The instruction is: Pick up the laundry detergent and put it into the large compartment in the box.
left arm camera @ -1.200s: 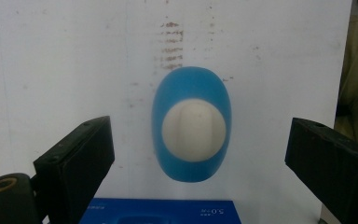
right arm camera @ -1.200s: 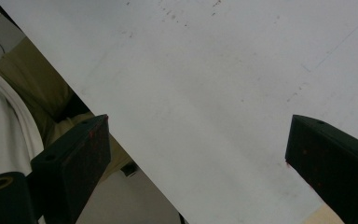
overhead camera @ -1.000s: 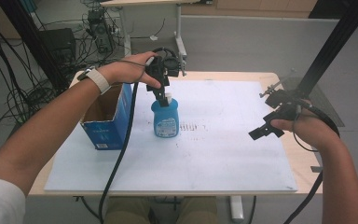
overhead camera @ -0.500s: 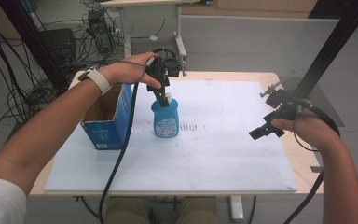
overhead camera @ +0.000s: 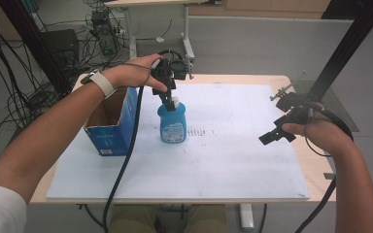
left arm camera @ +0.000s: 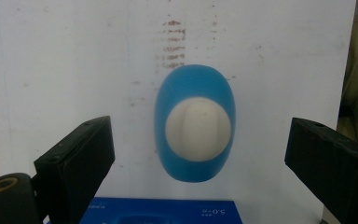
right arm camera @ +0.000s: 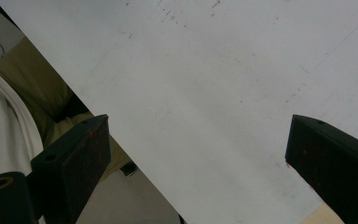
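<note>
Left gripper [overhead camera: 167, 94] above upright blue bottle [overhead camera: 172, 124], 2 jaws wide, flanking white cap [left arm camera: 198, 129], apparently not touching. Box [overhead camera: 114, 121] just beside bottle. Right gripper [overhead camera: 277, 133] over counter [overhead camera: 252, 165], jaws wide, empty.

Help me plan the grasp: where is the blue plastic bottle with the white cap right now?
In the high view the blue plastic bottle with the white cap stands upright on the white board, just right of the blue cardboard box, directly beneath the open left tongs.
</note>
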The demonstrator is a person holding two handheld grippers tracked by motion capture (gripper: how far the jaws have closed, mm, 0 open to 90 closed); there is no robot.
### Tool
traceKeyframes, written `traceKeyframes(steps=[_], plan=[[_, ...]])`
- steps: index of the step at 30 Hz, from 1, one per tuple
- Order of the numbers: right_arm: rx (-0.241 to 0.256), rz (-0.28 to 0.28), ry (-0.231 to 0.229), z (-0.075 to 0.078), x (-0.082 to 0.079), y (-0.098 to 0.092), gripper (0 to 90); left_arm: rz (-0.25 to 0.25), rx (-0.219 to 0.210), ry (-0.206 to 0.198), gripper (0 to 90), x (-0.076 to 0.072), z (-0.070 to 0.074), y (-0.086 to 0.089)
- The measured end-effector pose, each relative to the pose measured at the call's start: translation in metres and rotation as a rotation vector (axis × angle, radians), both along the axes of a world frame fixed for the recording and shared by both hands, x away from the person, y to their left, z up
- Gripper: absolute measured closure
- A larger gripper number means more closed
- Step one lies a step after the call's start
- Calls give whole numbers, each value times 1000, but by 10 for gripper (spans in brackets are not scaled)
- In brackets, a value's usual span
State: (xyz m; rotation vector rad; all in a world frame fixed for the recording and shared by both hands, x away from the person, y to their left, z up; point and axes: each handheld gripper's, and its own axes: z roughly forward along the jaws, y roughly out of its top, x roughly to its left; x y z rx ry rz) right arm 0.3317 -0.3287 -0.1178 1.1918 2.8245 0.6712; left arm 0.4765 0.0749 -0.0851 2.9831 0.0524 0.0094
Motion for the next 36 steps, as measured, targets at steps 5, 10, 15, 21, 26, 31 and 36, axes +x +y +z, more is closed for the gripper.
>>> traceKeyframes(steps=[5, 10, 15, 21, 26, 31, 36], plan=[[1, 0, 1, 0, 0, 0, 68, 0, 0, 1, 85, 0, 0, 0], [2, 1, 0, 0, 0, 0, 68, -1, 5, 1, 85, 0, 0, -1], [3, 1, -1, -1, 0, 0, 68, -3, 4, 0, 85, 0, 0, -1], [3, 1, -1, -1, 0, 0, 67, -1, 3, 4, 85, 0, -1, -1], [3, 0, -2, -1, 0, -1, 68, 1, 5, 4, 85, 1, -1, -2], [4, 0, -2, -1, 0, -1, 68, -1, 9, 8, 86, 1, -3, -3], [3, -1, 1, -1, 0, -1, 68, 1, 5, 8, 86, 1, -4, -2]])
